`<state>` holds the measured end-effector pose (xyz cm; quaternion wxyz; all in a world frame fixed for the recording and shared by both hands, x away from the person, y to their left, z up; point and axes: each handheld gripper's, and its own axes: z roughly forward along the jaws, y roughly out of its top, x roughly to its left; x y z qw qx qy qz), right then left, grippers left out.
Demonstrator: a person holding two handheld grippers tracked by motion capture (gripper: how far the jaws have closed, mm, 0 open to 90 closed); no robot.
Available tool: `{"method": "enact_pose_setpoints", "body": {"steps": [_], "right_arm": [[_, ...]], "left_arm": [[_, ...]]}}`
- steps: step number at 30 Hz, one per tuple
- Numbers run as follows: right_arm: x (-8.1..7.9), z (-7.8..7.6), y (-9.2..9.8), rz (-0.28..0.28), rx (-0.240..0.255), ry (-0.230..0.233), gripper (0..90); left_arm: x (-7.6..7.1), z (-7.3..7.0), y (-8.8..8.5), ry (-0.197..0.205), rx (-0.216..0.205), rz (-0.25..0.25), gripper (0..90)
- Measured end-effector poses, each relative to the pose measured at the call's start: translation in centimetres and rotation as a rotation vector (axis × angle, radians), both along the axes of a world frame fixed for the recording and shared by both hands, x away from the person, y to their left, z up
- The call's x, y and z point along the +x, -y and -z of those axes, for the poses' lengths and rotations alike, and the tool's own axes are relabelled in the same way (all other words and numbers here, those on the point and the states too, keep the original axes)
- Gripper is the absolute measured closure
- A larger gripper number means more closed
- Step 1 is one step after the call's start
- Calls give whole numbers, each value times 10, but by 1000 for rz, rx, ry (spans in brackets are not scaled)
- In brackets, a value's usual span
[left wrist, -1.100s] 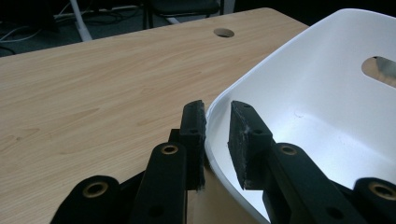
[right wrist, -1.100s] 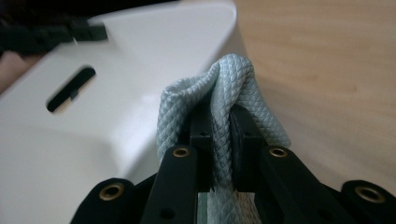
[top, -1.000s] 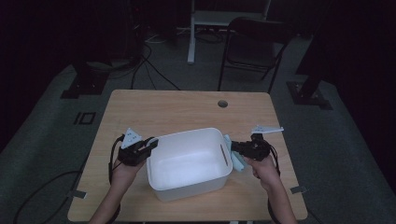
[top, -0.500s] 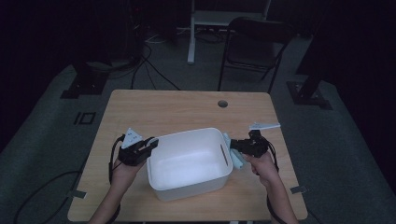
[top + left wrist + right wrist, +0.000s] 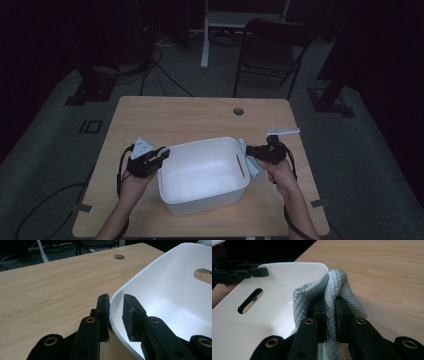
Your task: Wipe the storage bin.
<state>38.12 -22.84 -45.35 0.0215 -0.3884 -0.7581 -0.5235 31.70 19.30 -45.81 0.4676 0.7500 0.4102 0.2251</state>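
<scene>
A white plastic tub (image 5: 200, 145) stands on the near half of the wooden table (image 5: 200, 117). My left gripper (image 5: 161, 155) is at its left rim. In the left gripper view the jaws (image 5: 116, 296) straddle the tub's wall (image 5: 170, 285), one pad outside and one inside, shut on the rim. My right gripper (image 5: 250, 157) is at the tub's right side, shut on a bunched pale blue-green quilted cloth (image 5: 337, 282). The cloth (image 5: 255, 167) hangs against the tub's outer right wall. The tub (image 5: 282, 277) has slot handles and nothing in it.
A round cable hole (image 5: 238, 111) sits near the table's far edge. Behind the table stand a dark folding chair (image 5: 272, 52) and a white post (image 5: 205, 35), with cables across the floor (image 5: 155, 70). The person's forearms come in from the near edge.
</scene>
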Motion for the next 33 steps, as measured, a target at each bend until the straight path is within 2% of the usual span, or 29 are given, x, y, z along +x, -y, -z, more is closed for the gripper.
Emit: {"method": "enact_pose_setpoints", "body": {"steps": [3,4,5,6,9,10,11,13,15,17,20,22,23,27,29,30,33], "right_arm": [[3,4,0,-11,22,-10,821],[5,11,2,-23,47,-29,821],[5,11,2,-23,47,-29,821],[6,16,3,-29,50,-52,821],[7,16,3,-32,46,-52,820],[6,9,0,-23,5,-24,820],[6,6,0,-19,1,-17,820],[8,2,-1,-7,10,-10,820],[10,5,-3,5,16,-15,820],[12,14,-3,10,23,-48,820],[13,16,-2,9,33,-59,820],[13,13,-2,7,26,-48,820],[15,7,-1,12,55,-43,819],[20,1,-2,13,51,-32,820],[23,4,-2,7,66,-50,821],[24,10,-5,10,42,-65,823],[25,19,-4,4,34,-90,823]], "left_arm": [[0,0,0,0,-4,-3,752],[0,0,0,1,-3,-6,752],[0,0,0,1,-3,-6,752],[0,0,1,2,2,-5,752],[0,0,1,2,3,-4,752],[0,0,1,2,3,-3,753],[0,0,0,2,4,-2,753],[0,0,1,3,6,-5,752],[0,0,1,3,3,-9,750],[0,0,2,4,4,-11,750],[0,0,2,5,4,-10,751],[0,0,2,4,4,-7,751],[0,0,2,4,6,-5,751],[0,0,2,3,6,-2,748],[0,0,3,4,7,-7,746],[0,0,3,4,8,-10,746],[-1,0,4,8,13,-16,747]]}}
